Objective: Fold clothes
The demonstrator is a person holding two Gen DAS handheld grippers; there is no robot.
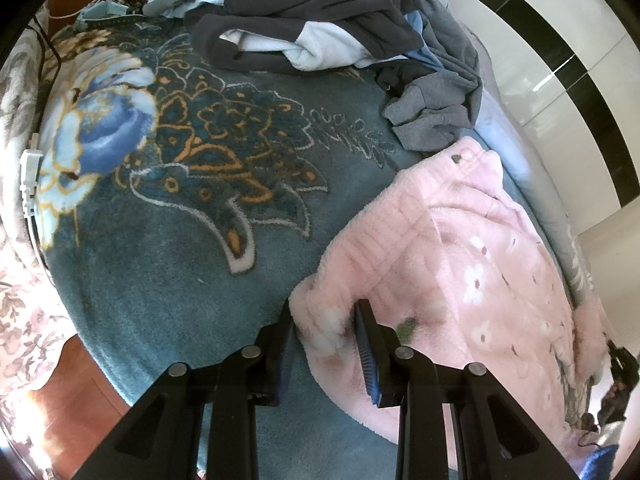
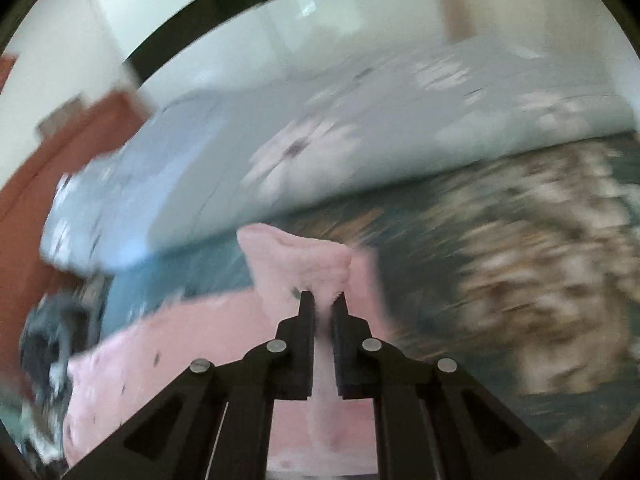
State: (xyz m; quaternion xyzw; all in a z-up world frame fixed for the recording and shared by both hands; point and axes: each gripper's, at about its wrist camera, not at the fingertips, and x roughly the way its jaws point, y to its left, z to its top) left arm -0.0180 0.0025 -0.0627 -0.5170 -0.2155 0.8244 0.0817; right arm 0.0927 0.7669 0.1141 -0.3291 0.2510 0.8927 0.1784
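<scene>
Teal floral blanket [image 1: 168, 280] fills the frame's lower left; left claw [image 1: 326, 322] gapes around fluffy pink fleece garment [image 1: 460, 264], right claw [image 2: 323, 300] pinches it

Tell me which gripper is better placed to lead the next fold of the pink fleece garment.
Right, probably. The right gripper is shut on a bunched edge of the pink fleece garment, ready to carry it over. The left gripper is open, its fingers straddling a cuff, gripping nothing yet.
</scene>
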